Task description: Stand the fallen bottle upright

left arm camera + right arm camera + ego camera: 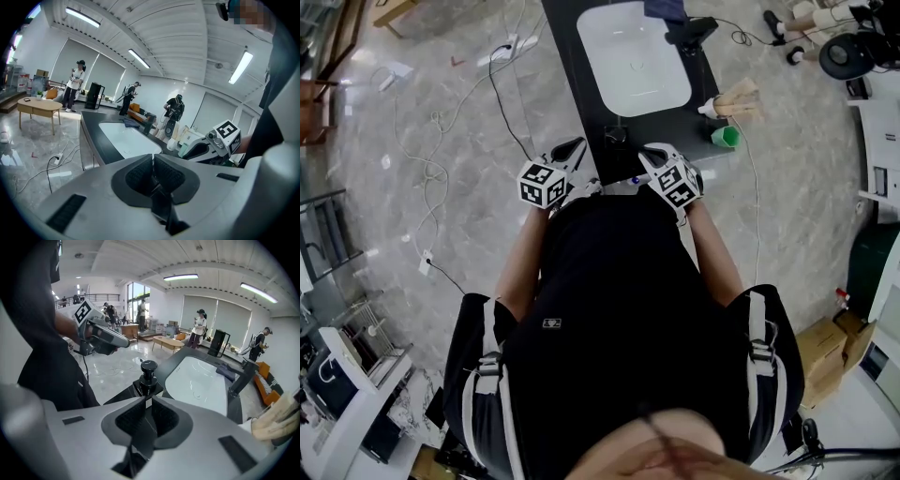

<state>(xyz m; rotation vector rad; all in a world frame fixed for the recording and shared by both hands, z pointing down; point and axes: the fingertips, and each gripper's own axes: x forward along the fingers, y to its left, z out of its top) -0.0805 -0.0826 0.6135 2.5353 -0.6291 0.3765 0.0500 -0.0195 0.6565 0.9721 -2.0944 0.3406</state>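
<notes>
Overhead, a torso point(619, 309) hid the near edge of the tabletop point(577, 84); left tongs point(153, 157) sat closed, empty; right tongs point(149, 401) were closing short of the upright bottle point(148, 376).

Set into the middle of the long dark stone bench point(581, 112): a white rounded basin point(633, 56), with a black tap point(689, 33) at its far right. Before the basin, at the bench's near edge: a black square pump bottle point(148, 380), upright. Well to the right of the bottle: a green plastic cup point(727, 137), with a pale bundle point(736, 98) just behind it.
</notes>
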